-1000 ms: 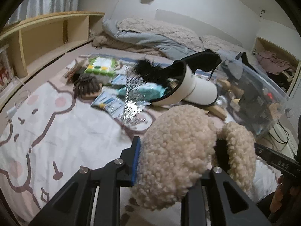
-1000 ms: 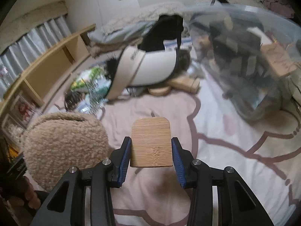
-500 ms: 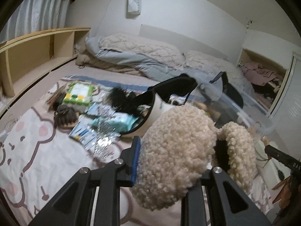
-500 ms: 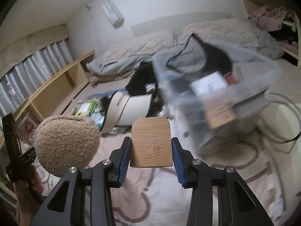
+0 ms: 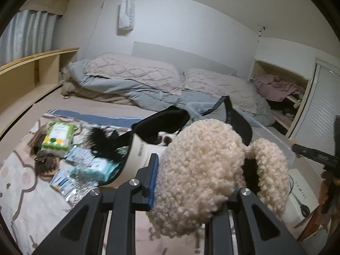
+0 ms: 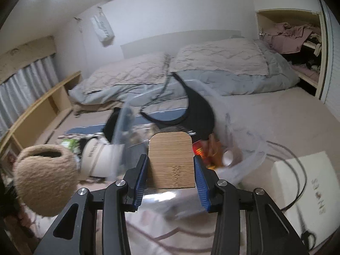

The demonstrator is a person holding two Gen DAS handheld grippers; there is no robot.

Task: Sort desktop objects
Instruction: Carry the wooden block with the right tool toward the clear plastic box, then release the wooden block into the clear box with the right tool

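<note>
My left gripper (image 5: 201, 170) is shut on a fluffy cream earmuff (image 5: 197, 178), whose second pad (image 5: 269, 170) bulges past the right finger. The same earmuff (image 6: 45, 176) shows at the left of the right wrist view. A flat bamboo piece (image 6: 171, 161) is clamped between the blue pads of my right gripper (image 6: 171, 170). Just beyond it stands a clear plastic bin (image 6: 244, 148), blurred, with a black strap and small items inside. A white visor cap (image 5: 138, 150) lies on the patterned bedsheet (image 5: 25, 191) behind the earmuff.
On the sheet at left lie a green wipes pack (image 5: 58, 136), a black feathery item (image 5: 99, 138), a teal pack (image 5: 99, 167) and brown hair clips (image 5: 45, 163). Rumpled bedding (image 5: 138, 85) is behind. A white box (image 6: 303, 176) with cables sits at the right.
Both grippers have risen and tilted upward, so more of the room shows. The clear bin now sits straight ahead of the right gripper. Both grips are unchanged.
</note>
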